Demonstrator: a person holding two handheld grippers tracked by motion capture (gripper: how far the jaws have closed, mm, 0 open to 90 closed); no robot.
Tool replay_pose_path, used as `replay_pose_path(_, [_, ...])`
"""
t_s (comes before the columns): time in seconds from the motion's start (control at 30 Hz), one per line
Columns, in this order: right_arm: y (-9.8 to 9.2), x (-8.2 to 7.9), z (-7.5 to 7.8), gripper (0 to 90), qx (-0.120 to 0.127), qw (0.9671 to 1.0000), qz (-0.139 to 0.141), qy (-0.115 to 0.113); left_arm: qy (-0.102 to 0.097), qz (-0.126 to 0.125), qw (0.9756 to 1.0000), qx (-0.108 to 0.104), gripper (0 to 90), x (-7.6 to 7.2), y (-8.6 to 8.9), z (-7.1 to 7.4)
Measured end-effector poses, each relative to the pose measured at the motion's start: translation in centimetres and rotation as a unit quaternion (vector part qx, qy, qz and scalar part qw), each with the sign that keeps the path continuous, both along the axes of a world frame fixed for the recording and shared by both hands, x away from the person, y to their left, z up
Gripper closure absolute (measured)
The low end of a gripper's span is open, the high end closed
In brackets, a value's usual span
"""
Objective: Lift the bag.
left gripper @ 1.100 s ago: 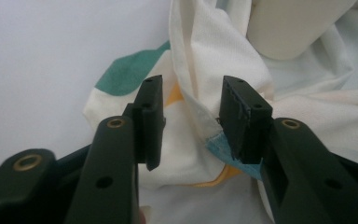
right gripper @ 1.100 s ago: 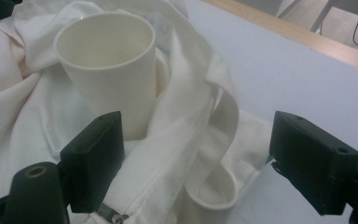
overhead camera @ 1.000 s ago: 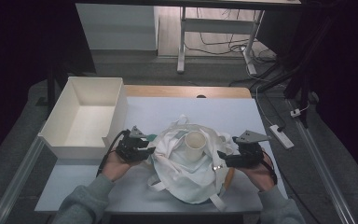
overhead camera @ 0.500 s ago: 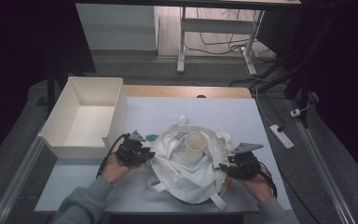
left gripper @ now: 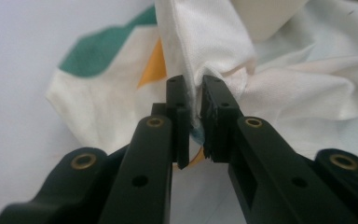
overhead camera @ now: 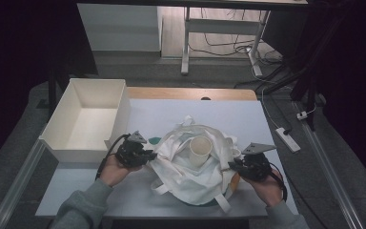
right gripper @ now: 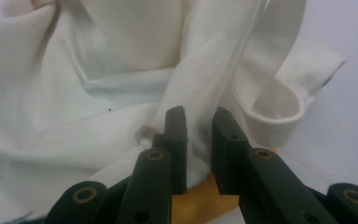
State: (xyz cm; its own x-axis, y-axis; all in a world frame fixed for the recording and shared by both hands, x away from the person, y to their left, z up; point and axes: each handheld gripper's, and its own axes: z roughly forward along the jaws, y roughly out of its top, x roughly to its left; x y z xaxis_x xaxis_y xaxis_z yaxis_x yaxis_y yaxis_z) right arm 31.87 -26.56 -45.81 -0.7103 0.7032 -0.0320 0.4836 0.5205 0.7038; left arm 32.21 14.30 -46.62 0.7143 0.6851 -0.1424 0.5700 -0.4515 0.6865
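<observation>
Pinching the white cloth bag either side of the paper cup, left gripper and right gripper have just clamped folds, so lift evenly or it tips.

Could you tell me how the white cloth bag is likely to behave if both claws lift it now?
The cloth bag is wrinkled and bunched, so it will probably sag. The cup resting on it looks apt to tip.

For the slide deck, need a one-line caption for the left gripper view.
Left gripper fingers pinching a fold of the white cloth bag, after just closing on it.
</observation>
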Motion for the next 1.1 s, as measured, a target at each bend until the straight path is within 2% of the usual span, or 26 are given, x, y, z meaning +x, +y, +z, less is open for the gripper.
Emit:
replay_pose_path(0.07, [-0.5, -0.1, 0.8, 85.3, 0.013, 0.9998, -0.009, -0.016, -0.009, -0.001, 0.9995, -0.029, 82.1, -0.2, 0.6, 1.1])
replay_pose_path(0.23, [-1.5, -0.6, 2.8, 88.4, 0.02, 0.9984, -0.024, -0.048, -0.033, 0.003, 0.9983, -0.048, 82.8, -0.7, 1.4, 2.8])
replay_pose_path(0.43, [-2.5, -0.6, 3.8, 89.1, 0.03, 0.9965, -0.039, -0.068, -0.043, 0.01, 0.9967, -0.068, 83.5, -0.7, 2.1, 3.4])
replay_pose_path(0.7, [-2.6, -0.4, 4.2, 89.5, 0.029, 0.996, -0.038, -0.075, -0.049, 0.01, 0.9962, -0.071, 83.7, -0.7, 2.5, 3.7])
replay_pose_path(0.9, [-3.9, -0.8, 6.5, 89.7, 0.039, 0.9915, -0.053, -0.112, -0.072, 0.026, 0.9926, -0.094, 84.3, -0.9, 3.9, 5.1])
replay_pose_path(1.03, [-5.9, -0.9, 9.0, 89.8, 0.059, 0.9859, -0.073, -0.139, -0.087, 0.03, 0.9875, -0.128, 84.6, -1.2, 5.3, 6.5])
replay_pose_path(1.1, [-6.6, -0.9, 10.2, 89.9, 0.071, 0.9842, -0.071, -0.146, -0.092, 0.023, 0.9848, -0.146, 84.6, -1.1, 5.7, 7.3])
